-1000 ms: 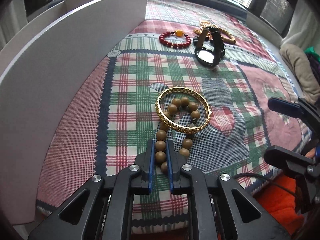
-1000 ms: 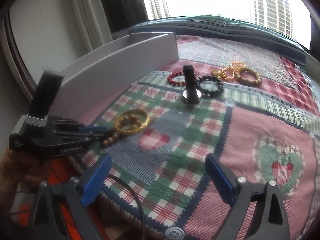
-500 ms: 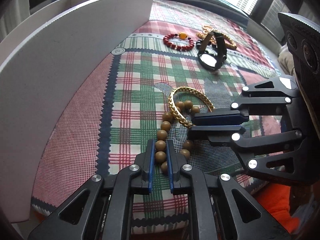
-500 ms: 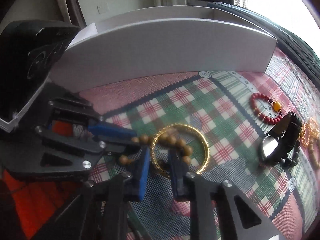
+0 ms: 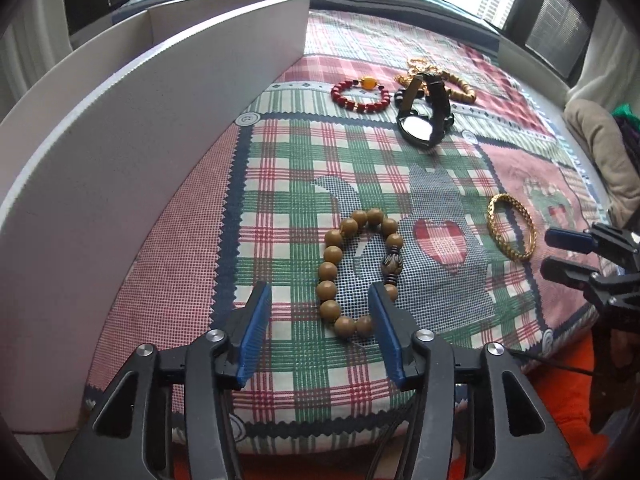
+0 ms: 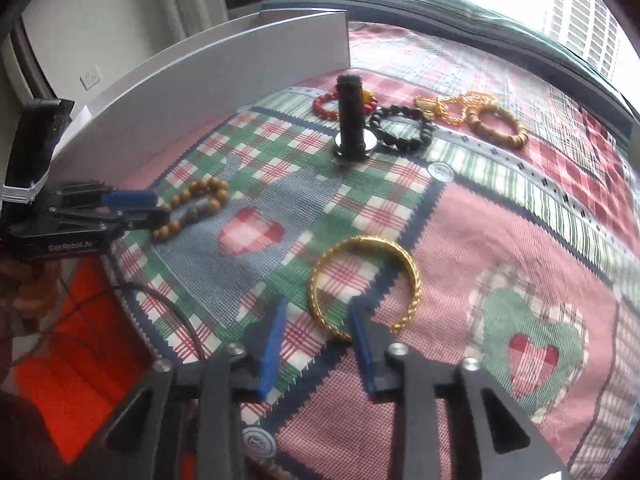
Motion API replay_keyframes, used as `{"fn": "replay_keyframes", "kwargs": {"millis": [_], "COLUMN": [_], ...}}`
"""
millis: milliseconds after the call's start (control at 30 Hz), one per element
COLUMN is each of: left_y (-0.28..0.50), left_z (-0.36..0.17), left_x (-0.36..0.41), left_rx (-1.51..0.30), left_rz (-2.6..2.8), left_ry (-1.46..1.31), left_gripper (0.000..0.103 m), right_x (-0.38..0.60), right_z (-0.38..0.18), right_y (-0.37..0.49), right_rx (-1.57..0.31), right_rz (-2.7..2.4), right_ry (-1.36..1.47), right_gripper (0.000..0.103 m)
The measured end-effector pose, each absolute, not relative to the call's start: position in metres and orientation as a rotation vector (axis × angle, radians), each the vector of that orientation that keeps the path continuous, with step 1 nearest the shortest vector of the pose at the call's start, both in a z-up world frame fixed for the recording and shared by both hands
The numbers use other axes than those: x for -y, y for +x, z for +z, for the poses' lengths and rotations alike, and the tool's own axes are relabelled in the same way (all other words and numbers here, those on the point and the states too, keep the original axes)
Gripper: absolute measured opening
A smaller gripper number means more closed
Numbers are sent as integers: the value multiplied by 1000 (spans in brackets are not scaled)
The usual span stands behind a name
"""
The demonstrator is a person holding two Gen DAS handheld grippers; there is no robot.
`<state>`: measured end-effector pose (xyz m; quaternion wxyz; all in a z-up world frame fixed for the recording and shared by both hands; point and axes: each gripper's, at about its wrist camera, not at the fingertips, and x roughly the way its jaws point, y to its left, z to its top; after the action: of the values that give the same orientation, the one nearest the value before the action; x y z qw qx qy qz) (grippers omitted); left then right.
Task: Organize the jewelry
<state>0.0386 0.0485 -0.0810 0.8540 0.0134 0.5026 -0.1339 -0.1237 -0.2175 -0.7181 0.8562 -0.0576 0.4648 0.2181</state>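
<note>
Your left claw (image 5: 320,334) has let go of the wooden bead bracelet (image 5: 360,270), and its jaws now stand wide apart around the near beads. Your right claw (image 6: 316,344) pulled the gold bangle (image 6: 364,284) off the beads; it now lies well apart from them, jaws parted beside it.

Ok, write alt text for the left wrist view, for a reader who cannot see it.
The left hand-held gripper is open just above a wooden bead bracelet lying on a patchwork plaid cloth. A gold bangle lies to the right near the right hand-held gripper; farther back lie a red bead bracelet and a black watch, with a white box on the left.
</note>
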Motion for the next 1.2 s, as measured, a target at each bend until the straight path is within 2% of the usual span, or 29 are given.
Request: {"fn": "replay_keyframes", "kwargs": {"millis": [100,167,233,333,1200], "left_y": [36,35,34,35,27], "left_z": [-72,-65,-60,-55,-58], "left_x": [-51,-51,-49,-46,-42], "left_rx": [-1037,-1014,-991,-970,-981], "left_rz": [-278,-268,-257,-254,-279], "left_ry": [25,33,51,56,42], "left_gripper": [65,77,81,81,84], "right_x": [238,242,244,247,237], "right_z": [-711,-708,-705,-703,-712], "right_y": [-145,-154,-161,-165,-166], "right_rx": [-926,-896,-877,-873,-907], "right_rz": [409,357,315,255,247], "right_ry": [-22,4,30,44,79], "right_gripper": [49,49,51,56,56]}}
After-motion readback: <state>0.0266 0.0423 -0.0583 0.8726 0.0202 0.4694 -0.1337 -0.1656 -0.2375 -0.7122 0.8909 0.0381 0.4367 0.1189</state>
